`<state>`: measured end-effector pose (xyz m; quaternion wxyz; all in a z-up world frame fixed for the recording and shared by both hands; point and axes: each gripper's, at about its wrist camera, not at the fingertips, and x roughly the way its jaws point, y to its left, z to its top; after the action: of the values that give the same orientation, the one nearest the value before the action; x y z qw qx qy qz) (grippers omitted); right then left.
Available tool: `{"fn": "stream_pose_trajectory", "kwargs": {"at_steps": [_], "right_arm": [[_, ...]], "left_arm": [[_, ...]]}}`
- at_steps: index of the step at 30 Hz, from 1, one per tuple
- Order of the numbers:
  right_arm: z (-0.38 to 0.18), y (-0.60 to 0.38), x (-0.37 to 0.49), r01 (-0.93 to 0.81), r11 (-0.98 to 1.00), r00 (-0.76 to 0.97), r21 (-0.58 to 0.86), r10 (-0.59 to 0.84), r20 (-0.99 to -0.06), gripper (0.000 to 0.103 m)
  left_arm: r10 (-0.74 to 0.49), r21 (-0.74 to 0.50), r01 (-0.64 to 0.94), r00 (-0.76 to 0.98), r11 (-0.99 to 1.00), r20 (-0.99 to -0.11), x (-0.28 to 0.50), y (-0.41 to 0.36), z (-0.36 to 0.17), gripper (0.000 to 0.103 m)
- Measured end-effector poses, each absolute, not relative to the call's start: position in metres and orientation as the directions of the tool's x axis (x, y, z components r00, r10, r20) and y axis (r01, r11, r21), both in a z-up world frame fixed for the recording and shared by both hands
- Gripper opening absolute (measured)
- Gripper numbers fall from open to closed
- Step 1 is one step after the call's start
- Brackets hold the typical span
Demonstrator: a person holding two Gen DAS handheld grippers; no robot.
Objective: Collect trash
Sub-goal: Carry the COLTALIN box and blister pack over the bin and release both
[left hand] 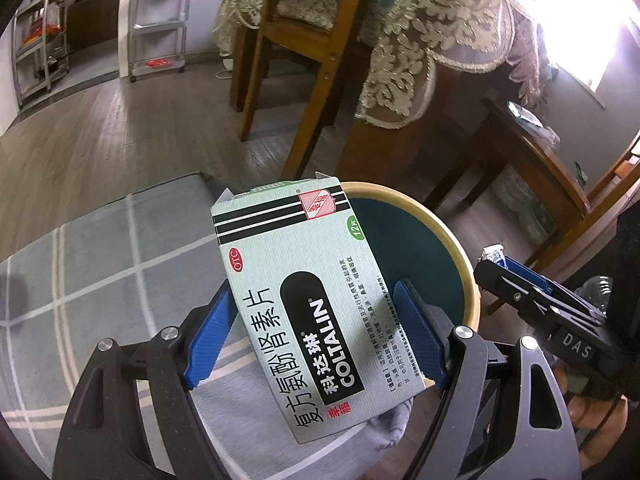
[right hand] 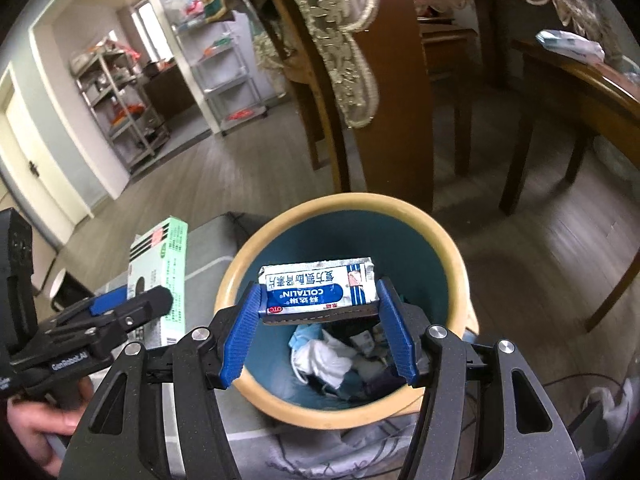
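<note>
Holding two pieces of trash at once, I have my left tongs clamped on a pale green medicine box and my right tongs clamped on a silver-and-blue blister pack. Each set of blue pads presses against the sides of its item, so neither pair is free.

What matters now is where each item sits against the bin, the round one with a cream rim and a teal inside. From the right wrist view, the pack lies crosswise between my pads, its long axis running left to right, and it hangs directly above the bin's mouth with crumpled waste visible below it. I judge that spreading these tongs would drop it straight in.

The box is another matter. Its long axis points away from me along the fingers. In the left wrist view its far corner overlaps the bin's near rim, while most of it is above the grey checked rug. The right view shows the box off to the left of the bin. So my right hand is the nearer one; my left would probably need to travel further toward the opening before letting go.
</note>
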<state>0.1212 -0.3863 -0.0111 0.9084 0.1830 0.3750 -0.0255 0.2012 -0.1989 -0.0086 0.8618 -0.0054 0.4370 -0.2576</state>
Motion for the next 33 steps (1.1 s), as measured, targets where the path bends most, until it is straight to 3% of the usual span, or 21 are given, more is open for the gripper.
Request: {"fn": "stream_pose_trajectory", "kwargs": {"at_steps": [19, 33], "right_arm": [[-0.025, -0.400, 0.131, 0.235, 0.917, 0.690, 0.323, 0.077, -0.719, 0.061], [-0.038, -0.396, 0.144, 0.235, 0.923, 0.649, 0.305, 0.084, -0.756, 0.063]], "left_arm": [[-0.419, -0.263, 0.414, 0.351, 0.871, -0.837, 0.252, -0.256, -0.062, 0.080], [-0.438, -0.306, 0.357, 0.385, 0.882, -0.813, 0.253, -0.225, -0.055, 0.084]]}}
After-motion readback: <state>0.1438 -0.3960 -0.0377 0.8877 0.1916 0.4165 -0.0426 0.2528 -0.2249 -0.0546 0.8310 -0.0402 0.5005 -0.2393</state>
